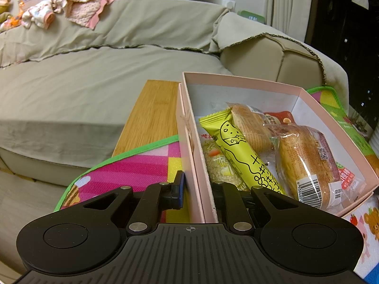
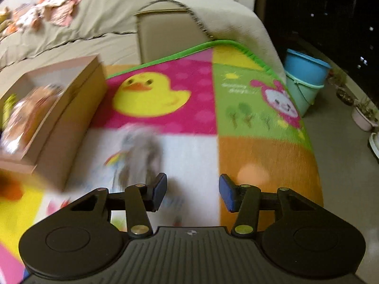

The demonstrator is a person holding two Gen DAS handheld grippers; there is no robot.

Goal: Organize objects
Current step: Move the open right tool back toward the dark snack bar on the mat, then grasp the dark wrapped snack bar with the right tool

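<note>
A pink box sits on the colourful play mat and holds several snack packs: a yellow-green bar and wrapped breads. My left gripper straddles the box's near left wall, one finger outside and one inside, closed on it. In the right wrist view the same box is at the left, blurred. My right gripper is open and empty above the mat, over a blurred grey picture on it.
A beige sofa with clothes on its back stands behind the mat. A wooden board lies left of the box. Blue and green buckets and potted plants stand on the floor at right.
</note>
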